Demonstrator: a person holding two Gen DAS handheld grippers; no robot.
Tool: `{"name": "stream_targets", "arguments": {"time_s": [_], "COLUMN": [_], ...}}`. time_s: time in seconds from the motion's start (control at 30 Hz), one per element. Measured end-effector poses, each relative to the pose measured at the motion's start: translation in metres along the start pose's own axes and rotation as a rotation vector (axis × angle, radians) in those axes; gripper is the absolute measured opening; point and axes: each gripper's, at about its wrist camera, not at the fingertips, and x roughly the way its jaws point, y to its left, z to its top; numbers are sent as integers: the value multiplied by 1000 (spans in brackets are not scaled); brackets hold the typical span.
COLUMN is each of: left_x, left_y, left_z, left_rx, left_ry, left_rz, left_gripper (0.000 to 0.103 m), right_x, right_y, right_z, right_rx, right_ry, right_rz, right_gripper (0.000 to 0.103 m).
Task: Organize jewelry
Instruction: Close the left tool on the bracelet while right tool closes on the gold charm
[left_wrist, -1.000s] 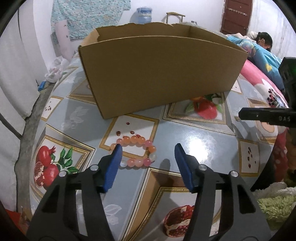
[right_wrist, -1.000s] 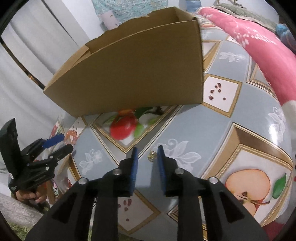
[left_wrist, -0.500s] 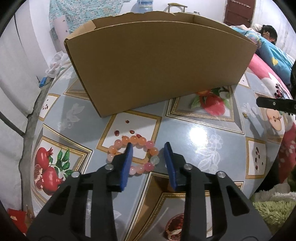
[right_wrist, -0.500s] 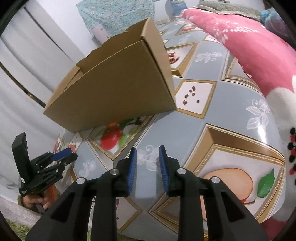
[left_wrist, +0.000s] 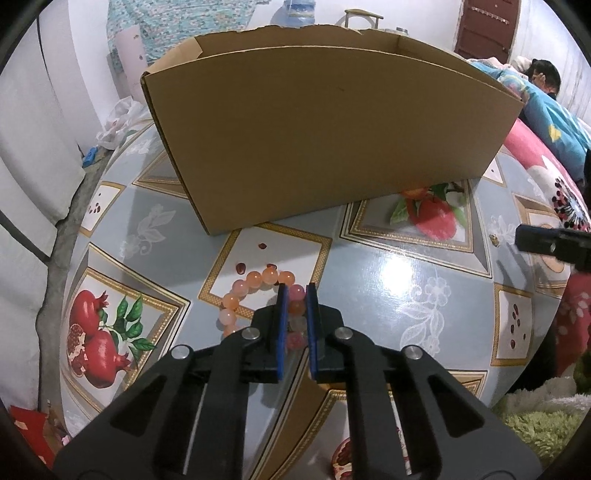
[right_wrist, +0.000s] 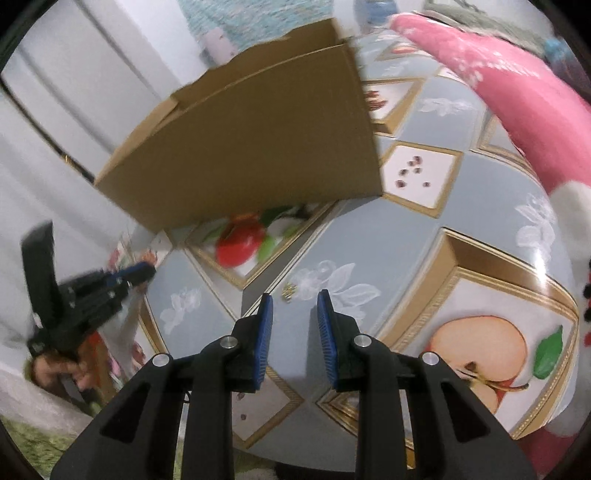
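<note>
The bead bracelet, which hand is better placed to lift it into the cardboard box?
Left. The left claw is closing around the bead bracelet, directly before the cardboard box. The right claw is open, empty, off beside a small gold piece.

Left gripper jaws closing from wide apart, now around bead bracelet

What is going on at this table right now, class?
A person is tidying jewelry with a handheld gripper in each hand. The left gripper has its jaws closing on a bead bracelet lying on the fruit-patterned table, in front of an open cardboard box. The right gripper hovers with jaws apart just short of a small gold piece, not yet gripped.
</note>
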Motion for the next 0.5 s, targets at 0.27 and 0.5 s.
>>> {"name": "stream_targets", "arguments": {"time_s": [0.27, 0.5], "left_x": [-4, -4], "left_y": [2, 1], "left_z": [-5, -8], "left_rx": [3, 6], "left_ry": [-14, -23], "left_rz": [4, 7], "left_gripper": [8, 8], "right_x": [17, 22], "right_y": [25, 40], "right_z": [2, -1], "right_rx": [-125, -225], "right_ry": [7, -8], "right_rz": [-112, -197], "right_gripper": [25, 5]}}
